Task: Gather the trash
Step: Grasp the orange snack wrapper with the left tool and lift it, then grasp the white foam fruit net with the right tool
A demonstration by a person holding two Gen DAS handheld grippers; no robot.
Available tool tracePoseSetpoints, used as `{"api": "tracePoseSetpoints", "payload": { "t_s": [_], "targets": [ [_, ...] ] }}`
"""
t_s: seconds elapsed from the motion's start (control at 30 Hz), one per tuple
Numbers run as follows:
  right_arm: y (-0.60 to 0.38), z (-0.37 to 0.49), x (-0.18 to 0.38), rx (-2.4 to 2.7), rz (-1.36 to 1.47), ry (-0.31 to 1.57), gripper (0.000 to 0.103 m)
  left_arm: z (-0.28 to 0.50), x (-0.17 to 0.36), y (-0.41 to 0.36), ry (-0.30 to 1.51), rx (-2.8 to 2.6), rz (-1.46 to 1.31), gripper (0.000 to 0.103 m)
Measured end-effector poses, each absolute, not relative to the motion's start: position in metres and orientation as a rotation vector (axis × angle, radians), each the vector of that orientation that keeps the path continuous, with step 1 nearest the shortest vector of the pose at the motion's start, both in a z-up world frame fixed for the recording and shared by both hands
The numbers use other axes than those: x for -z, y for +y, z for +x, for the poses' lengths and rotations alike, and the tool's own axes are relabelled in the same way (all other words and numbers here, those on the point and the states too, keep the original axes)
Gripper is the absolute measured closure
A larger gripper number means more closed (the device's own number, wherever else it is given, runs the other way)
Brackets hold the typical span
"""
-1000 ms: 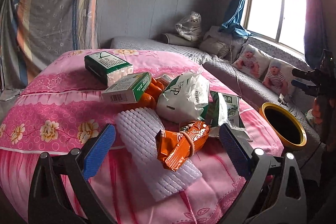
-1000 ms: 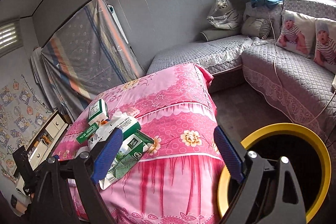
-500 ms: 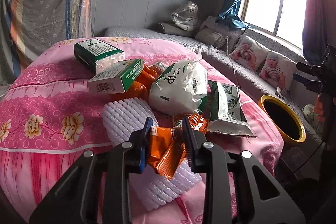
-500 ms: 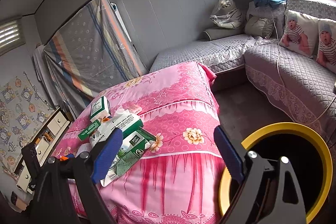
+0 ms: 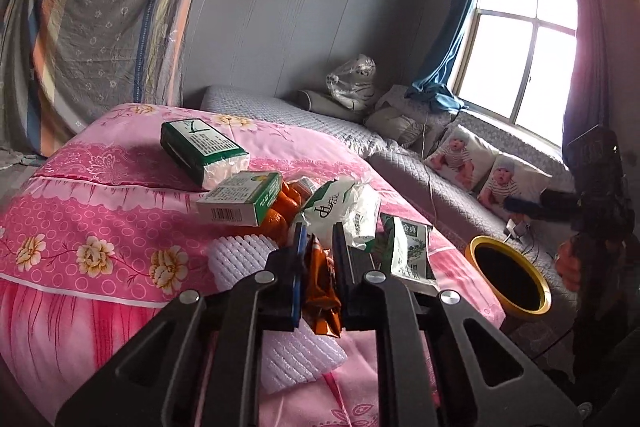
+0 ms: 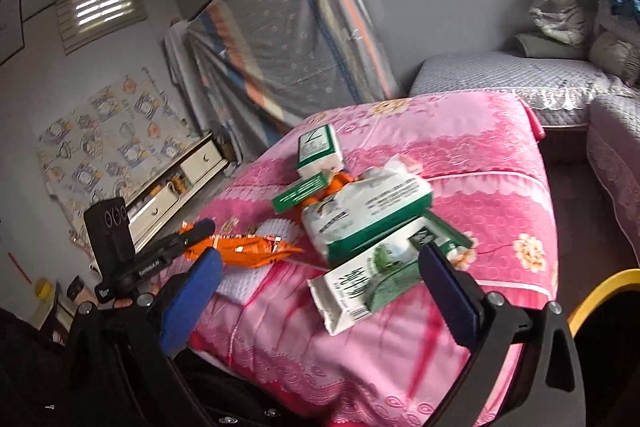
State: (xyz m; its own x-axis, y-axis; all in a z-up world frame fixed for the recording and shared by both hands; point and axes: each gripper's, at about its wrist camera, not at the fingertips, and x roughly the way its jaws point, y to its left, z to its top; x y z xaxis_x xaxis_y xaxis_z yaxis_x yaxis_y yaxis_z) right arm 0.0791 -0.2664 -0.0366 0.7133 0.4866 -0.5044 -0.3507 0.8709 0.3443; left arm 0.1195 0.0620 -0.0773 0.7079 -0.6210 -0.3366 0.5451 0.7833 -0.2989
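**A:** A pink floral bedspread (image 5: 100, 195) fills the room's centre, strewn with packaging; a yellow-rimmed bin (image 5: 507, 275) stands on the floor off its far corner. What's different from a second ago?

**B:** The left gripper (image 5: 318, 247), spread wide over the pile a second ago, has closed. Its blue pads now pinch the orange wrapper (image 5: 320, 291), which looks lifted clear of the white foam mesh (image 5: 248, 259) it lay on.

**A:** And the right gripper (image 6: 320, 275)?

**B:** Fingers apart, holding nothing. It has swung away from the bin towards the green-and-white bag (image 6: 372, 279) at the bed's edge.

**A:** Meaning?

**B:** One piece appears secured and ready to carry to the bin; the green boxes (image 5: 238, 198), the white pouch (image 5: 340, 211) and the rest remain uncollected.
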Motion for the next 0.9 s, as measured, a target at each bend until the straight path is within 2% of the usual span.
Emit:
{"api": "tracePoseSetpoints", "payload": {
  "t_s": [0.27,0.73,0.8,0.87,0.9],
  "targets": [
    [-0.180,0.126,0.069,-0.597,0.195,0.840,0.008,0.102,0.050,0.115,0.320,0.565,-0.284,0.091],
    [-0.068,0.180,0.124,-0.541,-0.078,0.977,0.020,0.079,0.051,0.172,0.236,0.460,-0.339,0.091],
    [-0.062,0.186,0.134,-0.531,-0.094,1.005,0.025,0.077,0.053,0.175,0.233,0.454,-0.342,0.091],
    [-0.058,0.191,0.143,-0.523,-0.104,1.030,0.048,0.078,0.053,0.177,0.230,0.451,-0.346,0.091],
    [-0.057,0.192,0.145,-0.523,-0.108,1.037,0.053,0.078,0.053,0.178,0.229,0.450,-0.344,0.091]
  ]
}}
